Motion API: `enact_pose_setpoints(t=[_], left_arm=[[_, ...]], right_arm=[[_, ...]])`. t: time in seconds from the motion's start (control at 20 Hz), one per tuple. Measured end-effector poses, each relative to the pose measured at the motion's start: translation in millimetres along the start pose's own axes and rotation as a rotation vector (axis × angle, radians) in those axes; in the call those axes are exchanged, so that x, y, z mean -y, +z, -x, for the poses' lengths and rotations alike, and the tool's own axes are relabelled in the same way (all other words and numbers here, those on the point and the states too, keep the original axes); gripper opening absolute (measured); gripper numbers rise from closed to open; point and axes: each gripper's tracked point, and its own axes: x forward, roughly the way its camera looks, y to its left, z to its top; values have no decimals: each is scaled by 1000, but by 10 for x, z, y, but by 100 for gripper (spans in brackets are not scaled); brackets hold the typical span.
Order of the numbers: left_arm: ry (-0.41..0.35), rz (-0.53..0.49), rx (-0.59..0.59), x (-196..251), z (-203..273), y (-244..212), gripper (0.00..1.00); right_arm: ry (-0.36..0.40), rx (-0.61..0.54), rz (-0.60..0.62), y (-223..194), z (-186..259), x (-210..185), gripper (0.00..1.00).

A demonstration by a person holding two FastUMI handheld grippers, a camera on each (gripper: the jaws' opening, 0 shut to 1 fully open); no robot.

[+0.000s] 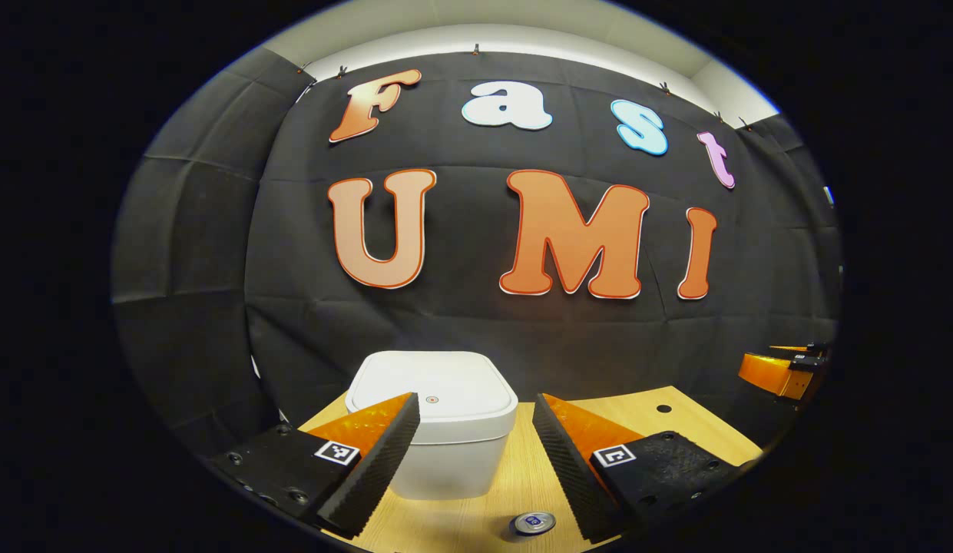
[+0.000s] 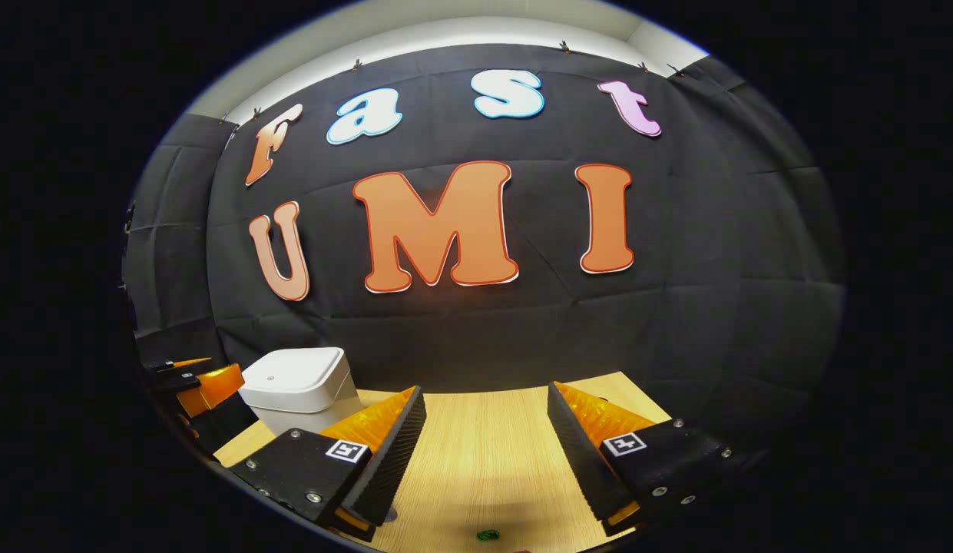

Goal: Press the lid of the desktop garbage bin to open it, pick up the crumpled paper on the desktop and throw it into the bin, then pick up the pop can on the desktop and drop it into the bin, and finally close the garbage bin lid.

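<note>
White plastic bin [image 1: 432, 418] looks hard and smooth with its lid down, so the spread-wide left tool [image 1: 476, 453] should push its top.

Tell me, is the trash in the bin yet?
Not yet, as far as I can see. The bin has its lid shut, so no step looks done. The left tongs are open and empty, aimed at the bin, maybe about to press the lid. The right tongs are open and empty too. The pop can waits on the table. Left: open the lid, paper in, can in, close.
</note>
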Motion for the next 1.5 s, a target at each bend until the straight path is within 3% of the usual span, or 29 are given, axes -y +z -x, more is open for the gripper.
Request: enact_pose_setpoints(t=[0.2, 0.3, 0.35, 0.4, 0.65, 0.7, 0.75, 1.1, 1.5], left_arm=[[-5, -4, 8, 22, 17, 32, 85], [-4, -4, 5, 24, 18, 27, 75], [-4, -5, 5, 31, 19, 27, 64], [-1, -4, 4, 26, 16, 29, 60], [10, 31, -38, -4, 12, -53, 11], [17, 32, -50, -26, 10, -88, 10], [6, 34, -65, -21, 13, -111, 0], [-34, 29, -131, -15, -33, -35, 0], [-84, 22, -178, -198, -435, 469, 0]], right_arm=[[-5, 7, 13, 8, 2, 23, 95], [8, 0, -11, -9, 4, 3, 95], [11, -4, -24, -10, 5, 5, 95], [7, -8, -30, -20, 1, 31, 95], [3, -9, -18, -15, 19, 36, 95], [4, -12, -18, -26, 13, 40, 95], [6, -16, -17, -32, 10, 36, 95], [8, -23, -16, -42, -15, 47, 95], [20, -56, -18, -136, -108, 23, 95]])
